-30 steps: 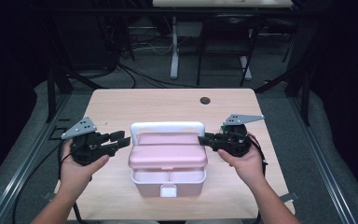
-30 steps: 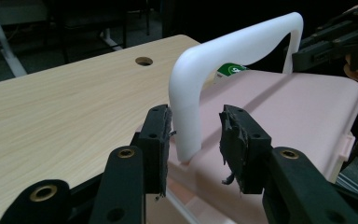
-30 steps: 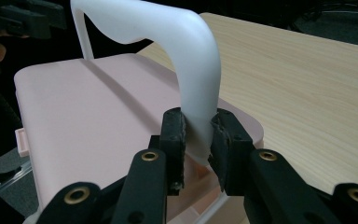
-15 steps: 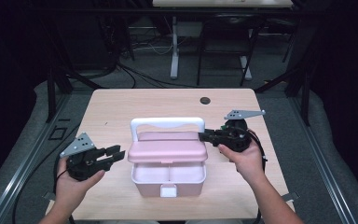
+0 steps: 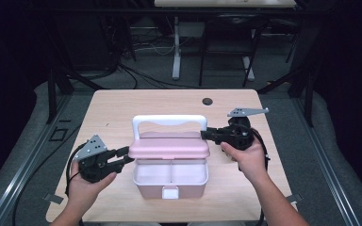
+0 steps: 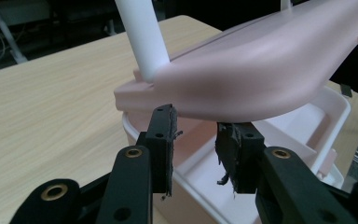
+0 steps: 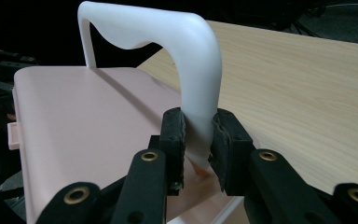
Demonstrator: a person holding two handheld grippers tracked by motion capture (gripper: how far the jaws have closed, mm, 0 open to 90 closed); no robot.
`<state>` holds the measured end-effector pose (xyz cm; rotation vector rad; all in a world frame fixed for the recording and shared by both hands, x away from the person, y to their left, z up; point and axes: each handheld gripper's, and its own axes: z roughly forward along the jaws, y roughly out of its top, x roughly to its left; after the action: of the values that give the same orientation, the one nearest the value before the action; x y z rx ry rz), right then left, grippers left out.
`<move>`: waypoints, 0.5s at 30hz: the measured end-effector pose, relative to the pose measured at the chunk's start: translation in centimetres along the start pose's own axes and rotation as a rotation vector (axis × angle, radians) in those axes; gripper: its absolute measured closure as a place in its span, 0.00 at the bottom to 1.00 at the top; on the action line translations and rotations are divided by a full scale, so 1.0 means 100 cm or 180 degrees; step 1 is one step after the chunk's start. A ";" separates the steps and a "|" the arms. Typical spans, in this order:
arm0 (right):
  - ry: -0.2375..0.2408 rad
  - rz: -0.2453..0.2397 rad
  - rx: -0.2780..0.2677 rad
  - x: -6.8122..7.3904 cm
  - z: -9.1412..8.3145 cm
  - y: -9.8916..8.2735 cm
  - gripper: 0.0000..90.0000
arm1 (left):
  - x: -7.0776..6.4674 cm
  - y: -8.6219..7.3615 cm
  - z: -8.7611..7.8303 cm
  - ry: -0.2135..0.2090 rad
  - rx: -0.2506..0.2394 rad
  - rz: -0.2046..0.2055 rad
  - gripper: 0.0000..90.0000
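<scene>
Scene: pink storage box (image 5: 169, 174) at the near middle of the tabletop (image 5: 122, 108), its lid (image 5: 169, 146) lifted clear of the front rim, two inner compartments showing beneath it.
Right gripper (image 5: 210, 135): clamped on the right leg of the white carrying handle (image 5: 168, 121); in the right gripper view both pads (image 7: 173, 135) press the handle (image 7: 200, 93) just above where it meets the lid (image 7: 84, 135).
Left gripper (image 5: 125, 155): jaws partly apart and just reopened a little after narrowing, nothing between them; the tips sit at the box's left end, right under the lid's corner.
Key relation: from the left gripper (image 6: 196, 144), the lid's underside (image 6: 261, 79) lies directly above and ahead, the box wall (image 6: 191, 186) just below; whether a pad touches the lid cannot be told.
Long axis: the box runs left to right across the tabletop, one gripper at each end.
Nearer hand: the left is closer to the lid's free edge; by my judgement it is the one placed to push the lid up or steady the box.
</scene>
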<state>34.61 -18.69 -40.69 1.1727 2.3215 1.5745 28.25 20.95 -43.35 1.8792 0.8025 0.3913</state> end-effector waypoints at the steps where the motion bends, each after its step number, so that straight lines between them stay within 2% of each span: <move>1: 0.0005 0.0013 0.0004 -0.001 0.000 0.001 0.83 | 0.000 0.002 0.001 0.0008 -0.0017 0.0010 0.74; 5: 0.0005 0.0033 -0.0043 -0.003 0.002 0.004 0.82 | 0.003 0.006 0.001 0.0020 -0.0085 -0.0018 0.75; 6: -0.0011 0.0065 -0.0058 -0.005 0.003 0.006 0.81 | 0.005 0.009 0.001 0.0011 -0.0139 -0.0073 0.75; 8: -0.0022 0.0058 -0.0071 -0.006 0.003 0.009 0.79 | 0.007 0.013 0.002 0.0002 -0.0158 -0.0090 0.76; 11: -0.0104 0.0073 -0.0159 -0.008 0.001 0.013 0.76 | 0.010 0.019 0.003 0.0010 -0.0166 -0.0086 0.76; 15: -0.0230 0.0118 -0.0181 -0.014 -0.006 0.016 0.75 | 0.014 0.026 0.005 0.0014 -0.0208 -0.0108 0.77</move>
<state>36.17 -19.80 -39.57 1.2448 2.2079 1.5718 30.45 20.85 -41.31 1.8026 0.8140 0.3959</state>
